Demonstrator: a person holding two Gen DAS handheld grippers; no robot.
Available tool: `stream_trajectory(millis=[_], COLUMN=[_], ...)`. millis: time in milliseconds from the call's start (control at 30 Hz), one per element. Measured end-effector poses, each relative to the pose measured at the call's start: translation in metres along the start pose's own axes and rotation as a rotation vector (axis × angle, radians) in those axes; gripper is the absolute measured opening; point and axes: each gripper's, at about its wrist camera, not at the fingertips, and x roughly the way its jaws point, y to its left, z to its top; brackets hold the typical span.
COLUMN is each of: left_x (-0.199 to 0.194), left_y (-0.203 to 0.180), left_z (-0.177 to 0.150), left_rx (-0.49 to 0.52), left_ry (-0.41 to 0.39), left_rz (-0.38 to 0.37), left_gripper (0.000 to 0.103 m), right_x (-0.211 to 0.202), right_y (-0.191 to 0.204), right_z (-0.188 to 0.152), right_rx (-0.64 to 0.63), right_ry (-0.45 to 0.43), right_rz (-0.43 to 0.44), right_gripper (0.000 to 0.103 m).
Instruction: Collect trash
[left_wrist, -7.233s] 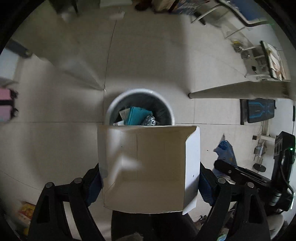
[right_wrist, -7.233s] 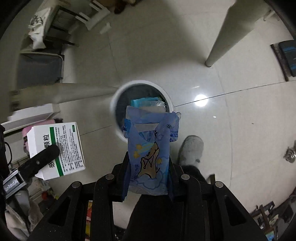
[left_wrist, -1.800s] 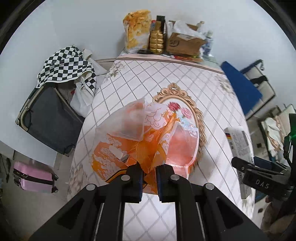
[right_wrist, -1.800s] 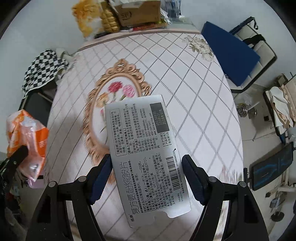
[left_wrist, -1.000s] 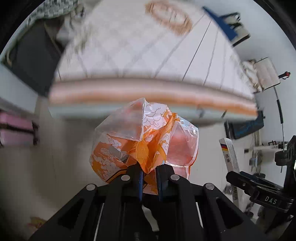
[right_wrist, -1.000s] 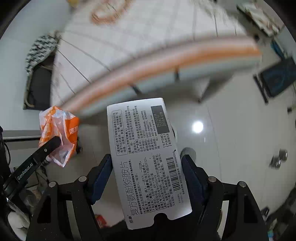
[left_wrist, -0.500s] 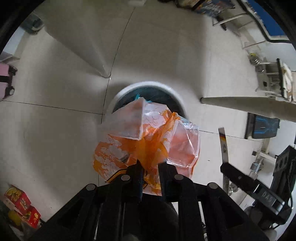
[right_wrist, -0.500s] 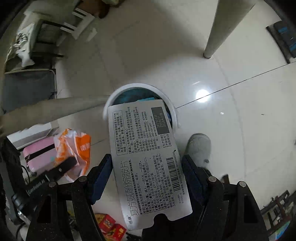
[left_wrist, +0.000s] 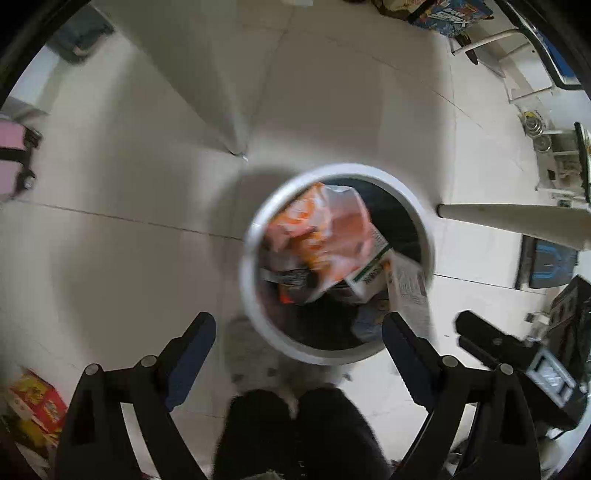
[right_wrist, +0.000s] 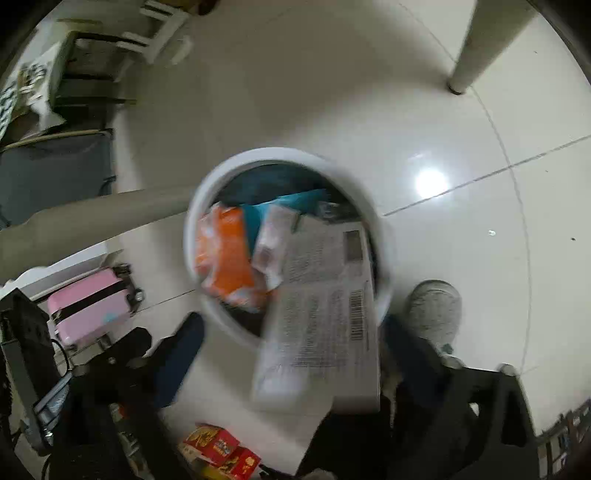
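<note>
A round bin with a white rim stands on the floor below both grippers. The orange plastic bag lies loose on top of the trash inside it. My left gripper hangs above the bin's near edge, its jaws opening wide with nothing between them. The white printed medicine box is blurred and tipping over the rim into the bin. It is between the fingers of my right gripper, whose jaws are opening, and the pads no longer press on it.
Table legs stand around the bin. A pink suitcase and red boxes lie on the floor to the left. The person's grey slipper and dark trouser legs are beside the bin.
Both grippers came down from table height to just over the bin. The left one opened and the orange bag dropped in. The right one opened and the box is falling.
</note>
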Motion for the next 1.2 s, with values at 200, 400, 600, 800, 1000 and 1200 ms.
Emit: stream_trajectory(millis=[200,400,600,800,1000,1200], left_x=[-0.055,-0.127,-0.218,-0.305,-0.390,-0.453], left_y=[-0.001,-0.024,-0.049,-0.070,-0.087,-0.096], left_z=[-0.024,-0.057,-0.095,-0.131,-0.164,-0.188], left_rx=[0.033,0.108,0.161,0.197,0.230,0.240], left_ry=[-0.113,-0.165,-0.181,-0.187,-0.230,-0.272], left_rz=[0.121,0.151,0.129,0.096,0.050,-0.054], left_gripper=[0.092,0.092,0.092,0.092,0.092,0.092], right_x=[-0.037,-0.108,-0.206,-0.317,-0.427,-0.511], right_y=[0.031,0.058,0.097,0.134,0.167,0.192], right_z=[-0.021,-0.054,-0.097,-0.148,-0.199,-0.240], right_rx=[-0.104,-0.192,-0.265,-0.300,-0.338,-0.357], right_ry=[-0.065,-0.139,-0.150,-0.149,-0.182,-0.216], right_rz=[-0.092,-0.248,-0.329,-0.321,-0.298,-0.228], right_gripper=[0.102,0.102,0.102,0.102,0.102,0.102])
